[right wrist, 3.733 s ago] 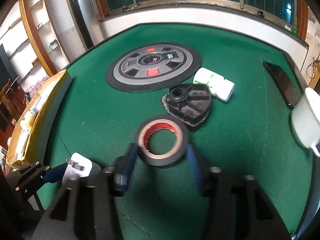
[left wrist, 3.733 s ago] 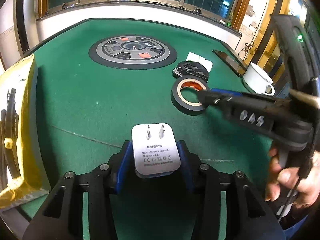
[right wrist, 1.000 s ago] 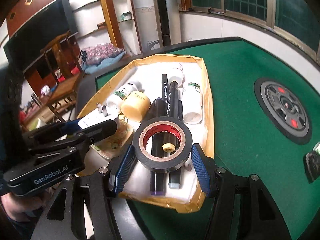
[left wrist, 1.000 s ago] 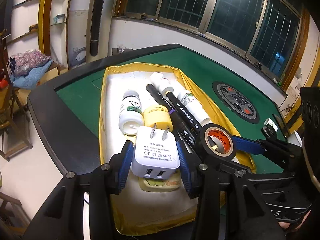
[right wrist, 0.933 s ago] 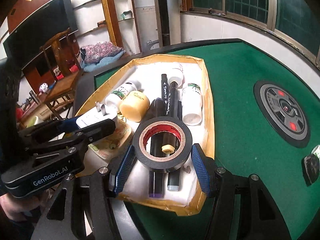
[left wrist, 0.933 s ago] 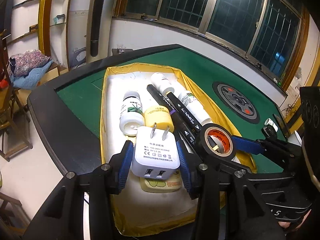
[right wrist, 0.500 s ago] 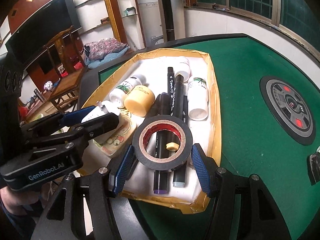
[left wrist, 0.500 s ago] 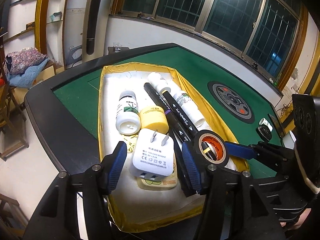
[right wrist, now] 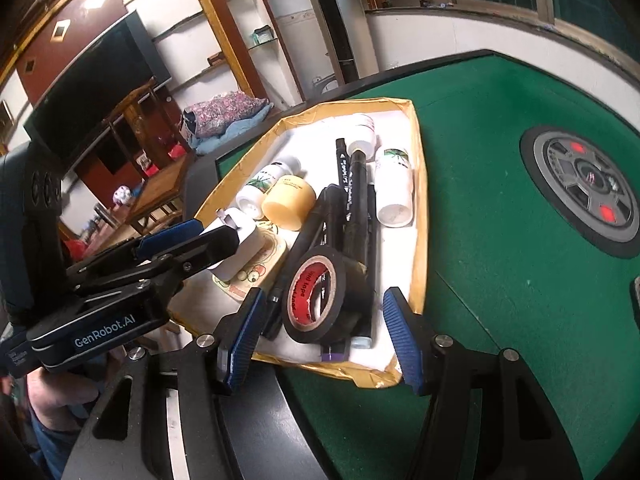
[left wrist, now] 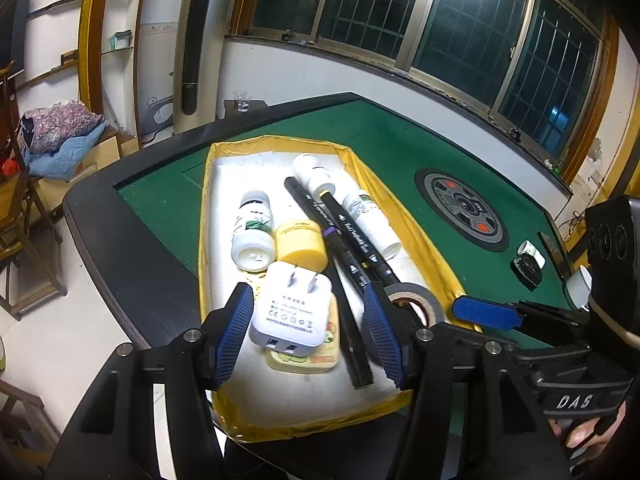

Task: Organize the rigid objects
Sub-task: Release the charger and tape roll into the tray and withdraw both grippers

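Both tools have let go since a moment ago: the charger and the tape roll, gripped half a second back, now lie loose in the tray.

Nearest, the left tool (left wrist: pixel 306 326) hangs released over the near end of the tray (left wrist: pixel 204 240), its blue pads spread wide either side of the white charger (left wrist: pixel 290 310). That charger rests prongs-up on a small yellow cartoon-printed box (left wrist: pixel 308 358), clear of both pads. Beside it, the right tool (right wrist: pixel 320 334) is also released, its pads well apart around the black tape roll (right wrist: pixel 316 294), which leans tilted on its edge against the black markers (right wrist: pixel 352 200) near the tray's near right corner.

Farther in, a yellow jar (left wrist: pixel 302 242) lies just past the charger, touching a white bottle (left wrist: pixel 252 230) on its left. The markers run lengthwise up the middle of the tray, and another white bottle (left wrist: pixel 370 222) lies along their right side. A third white bottle (left wrist: pixel 312 170) sits at the far end, touching the tip of one marker.

Beyond the tray stretches the green table (left wrist: pixel 400 148), with a round grey-and-black disc (left wrist: pixel 460 208) set in its middle. Well past that, near the right edge, sit a small black object (left wrist: pixel 528 270) and a little white bottle (left wrist: pixel 532 249) just behind it.
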### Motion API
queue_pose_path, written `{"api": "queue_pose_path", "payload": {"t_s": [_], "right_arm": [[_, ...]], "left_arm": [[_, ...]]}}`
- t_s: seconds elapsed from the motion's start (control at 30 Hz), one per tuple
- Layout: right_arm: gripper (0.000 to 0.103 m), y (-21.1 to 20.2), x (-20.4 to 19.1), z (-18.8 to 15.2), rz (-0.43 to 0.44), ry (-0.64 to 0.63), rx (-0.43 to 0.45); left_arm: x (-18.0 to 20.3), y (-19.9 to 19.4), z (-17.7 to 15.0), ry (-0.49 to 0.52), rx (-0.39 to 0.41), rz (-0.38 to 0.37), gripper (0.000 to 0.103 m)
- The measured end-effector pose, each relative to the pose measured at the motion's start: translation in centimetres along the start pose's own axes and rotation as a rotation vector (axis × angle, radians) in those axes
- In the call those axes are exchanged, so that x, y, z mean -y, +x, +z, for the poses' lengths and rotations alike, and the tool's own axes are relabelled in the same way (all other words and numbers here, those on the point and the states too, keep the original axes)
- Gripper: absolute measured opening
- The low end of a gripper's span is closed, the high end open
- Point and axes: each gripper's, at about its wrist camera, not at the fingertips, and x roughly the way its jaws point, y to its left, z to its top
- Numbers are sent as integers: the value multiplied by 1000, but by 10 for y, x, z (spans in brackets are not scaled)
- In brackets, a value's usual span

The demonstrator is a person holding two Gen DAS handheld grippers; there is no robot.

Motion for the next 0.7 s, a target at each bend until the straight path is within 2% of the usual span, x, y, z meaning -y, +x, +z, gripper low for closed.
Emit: {"api": "queue_pose_path", "payload": {"t_s": [0.13, 0.3, 0.43, 0.53, 0.57, 0.63, 0.7], "right_arm": [[56, -18, 21, 0, 95, 72, 21], [56, -53, 66, 0, 70, 170, 102], [56, -86, 124, -3, -48, 273, 168], [56, -111, 176, -9, -234, 384, 200], [56, -117, 192, -12, -269, 423, 210], [56, -123, 225, -21, -320, 513, 206], [56, -122, 248, -26, -337, 571, 194]], "left_arm": [[18, -13, 3, 25, 33, -32, 56], [58, -22, 3, 98, 55, -100, 56], [104, -15, -11, 189, 2, -196, 56], [130, 0, -28, 234, -59, -242, 56], [136, 5, -32, 243, -78, -250, 56], [149, 12, -40, 264, -109, -261, 56], [158, 15, -46, 289, -128, -269, 56]]}}
